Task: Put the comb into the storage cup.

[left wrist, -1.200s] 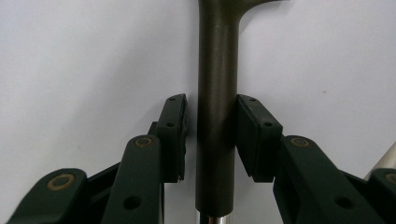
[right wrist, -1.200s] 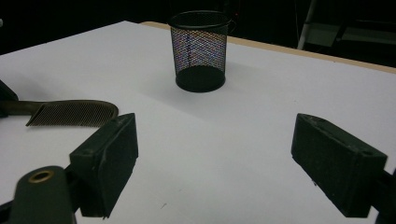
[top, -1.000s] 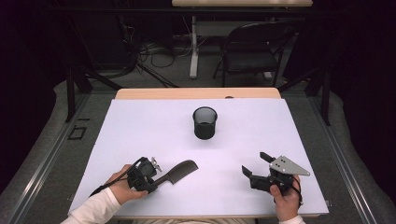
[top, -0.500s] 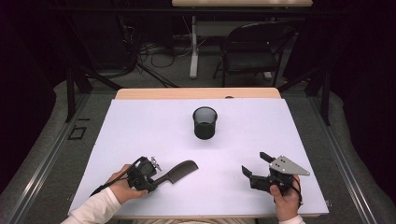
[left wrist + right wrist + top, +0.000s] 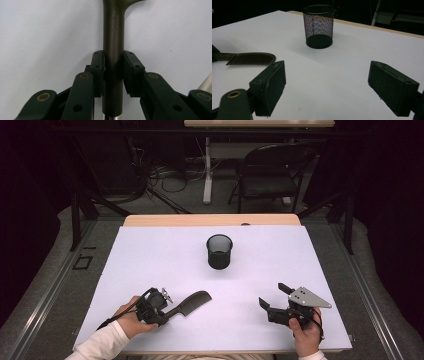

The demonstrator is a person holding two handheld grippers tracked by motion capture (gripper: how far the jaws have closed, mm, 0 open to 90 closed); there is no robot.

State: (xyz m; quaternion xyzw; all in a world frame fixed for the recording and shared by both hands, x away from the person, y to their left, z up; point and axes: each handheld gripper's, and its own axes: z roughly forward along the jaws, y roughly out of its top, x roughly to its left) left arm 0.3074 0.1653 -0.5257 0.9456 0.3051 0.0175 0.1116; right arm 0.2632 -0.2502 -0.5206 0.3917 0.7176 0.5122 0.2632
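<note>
A dark comb [image 5: 189, 302] lies at the front left of the white table, toothed end pointing right. My left gripper [image 5: 161, 312] is shut on its handle [image 5: 113, 50], both pads pressed against the round shaft. In the right gripper view the comb's teeth [image 5: 252, 59] show at the left. A black mesh cup [image 5: 219, 251] stands upright and empty near the table's middle, also the mesh cup [image 5: 319, 26] ahead of my right gripper. My right gripper [image 5: 272, 296] rests at the front right, jaws wide open with nothing between them, its pads [image 5: 270, 85] far apart.
The white table [image 5: 150, 260] has a wooden strip along its far edge. Beyond it stand a black chair [image 5: 272, 175] and a table leg among floor cables. Metal rails run along both sides of the table.
</note>
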